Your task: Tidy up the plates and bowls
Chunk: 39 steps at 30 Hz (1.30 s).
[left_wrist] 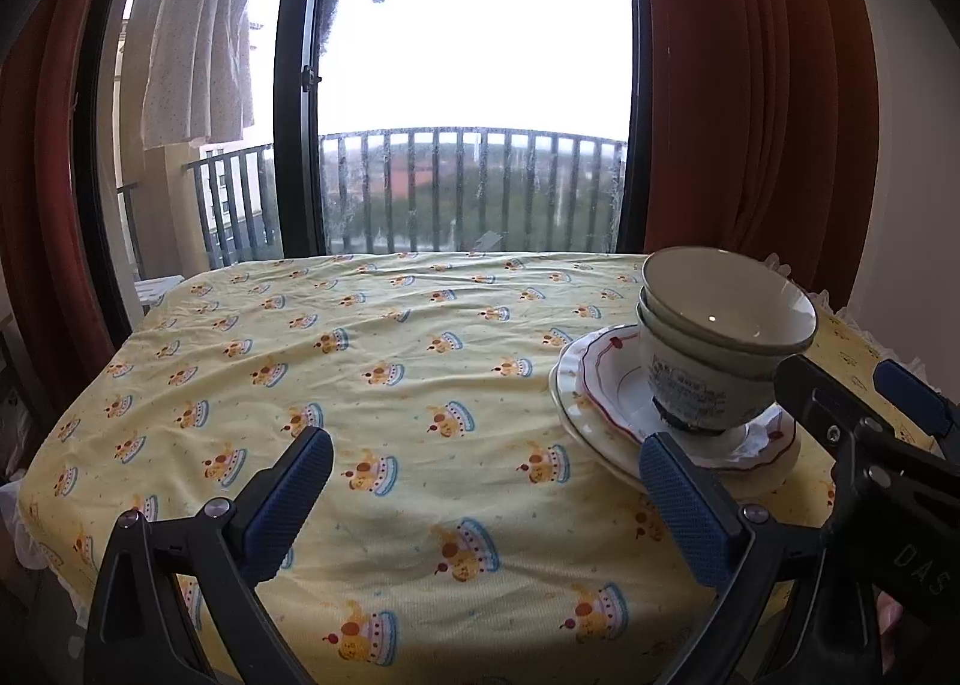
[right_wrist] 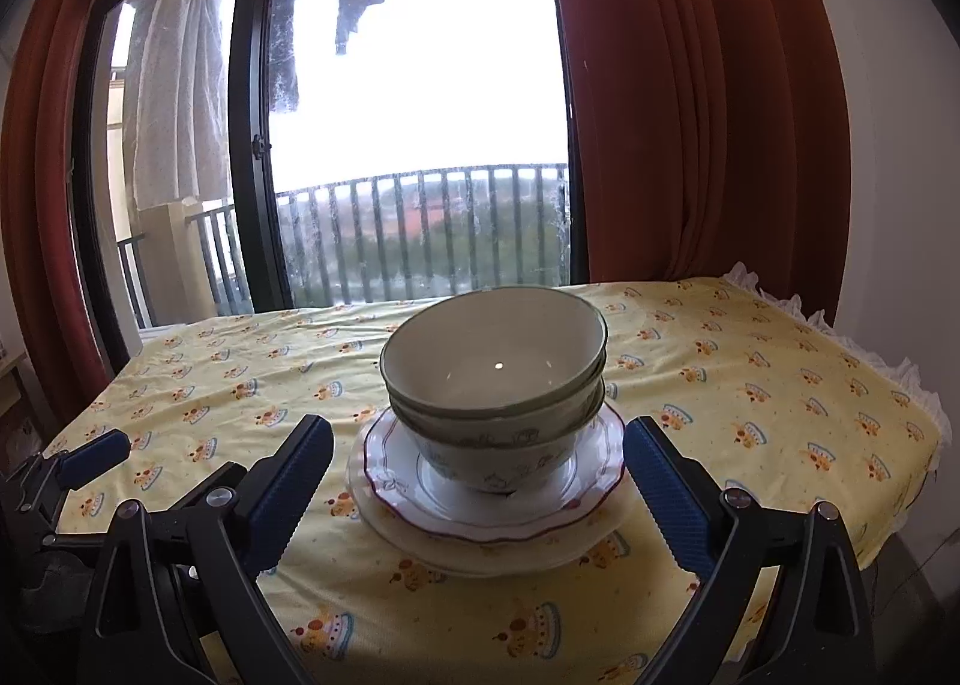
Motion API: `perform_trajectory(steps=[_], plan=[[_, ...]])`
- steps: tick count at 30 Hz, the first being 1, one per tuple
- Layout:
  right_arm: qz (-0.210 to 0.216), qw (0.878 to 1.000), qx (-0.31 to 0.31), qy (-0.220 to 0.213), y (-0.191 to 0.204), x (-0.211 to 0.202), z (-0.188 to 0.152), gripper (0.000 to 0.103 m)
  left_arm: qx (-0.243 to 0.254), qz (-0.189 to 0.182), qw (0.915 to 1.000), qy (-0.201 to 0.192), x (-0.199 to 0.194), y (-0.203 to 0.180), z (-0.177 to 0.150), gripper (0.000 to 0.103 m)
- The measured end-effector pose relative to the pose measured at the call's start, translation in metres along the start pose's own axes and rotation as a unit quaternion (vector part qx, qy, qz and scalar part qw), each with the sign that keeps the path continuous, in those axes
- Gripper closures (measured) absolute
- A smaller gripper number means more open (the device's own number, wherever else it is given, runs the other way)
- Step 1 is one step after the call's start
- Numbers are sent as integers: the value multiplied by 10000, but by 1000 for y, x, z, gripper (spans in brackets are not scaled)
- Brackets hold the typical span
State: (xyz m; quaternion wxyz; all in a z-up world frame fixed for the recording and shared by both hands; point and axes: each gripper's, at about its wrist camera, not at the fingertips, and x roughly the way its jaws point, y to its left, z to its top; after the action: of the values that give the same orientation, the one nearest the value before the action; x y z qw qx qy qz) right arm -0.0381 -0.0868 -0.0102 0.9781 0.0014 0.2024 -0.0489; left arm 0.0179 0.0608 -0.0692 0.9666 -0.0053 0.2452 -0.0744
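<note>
A stack of nested pale bowls (right_wrist: 492, 361) with green rims stands on a red-edged scalloped plate (right_wrist: 396, 481), which lies on a plain cream plate. My right gripper (right_wrist: 477, 433) is open, its blue pads on either side of the stack and just short of it, touching nothing. In the left wrist view the bowls (left_wrist: 726, 313) and plates (left_wrist: 600, 379) sit at the right. My left gripper (left_wrist: 483, 445) is open over bare cloth to the left of the stack, with nothing between its fingers. The right gripper (left_wrist: 852, 385) shows at the right edge of that view.
The table wears a yellow patterned cloth (left_wrist: 390, 385) with a frilled edge (right_wrist: 900, 373) at the right. Behind it stand a dark-framed balcony door (left_wrist: 300, 85), railings and red curtains (right_wrist: 690, 85). A pale wall (right_wrist: 888, 205) runs along the right.
</note>
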Motion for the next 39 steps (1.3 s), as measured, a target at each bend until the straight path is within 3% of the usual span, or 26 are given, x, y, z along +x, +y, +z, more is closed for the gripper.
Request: perform_trajectory(steps=[9,19,39], plan=[[-12,9996,99,250,1,2,-26,4,-160,137,9998,68,-2,14,-19,0],[-82,9996,-158,211,1,4,-20,3,-310,239,9992,80,-3,21,-15,0],[-95,9990,-88,422,-7,14,-21,2,-195,310,9993,61,0,11,-10,0]])
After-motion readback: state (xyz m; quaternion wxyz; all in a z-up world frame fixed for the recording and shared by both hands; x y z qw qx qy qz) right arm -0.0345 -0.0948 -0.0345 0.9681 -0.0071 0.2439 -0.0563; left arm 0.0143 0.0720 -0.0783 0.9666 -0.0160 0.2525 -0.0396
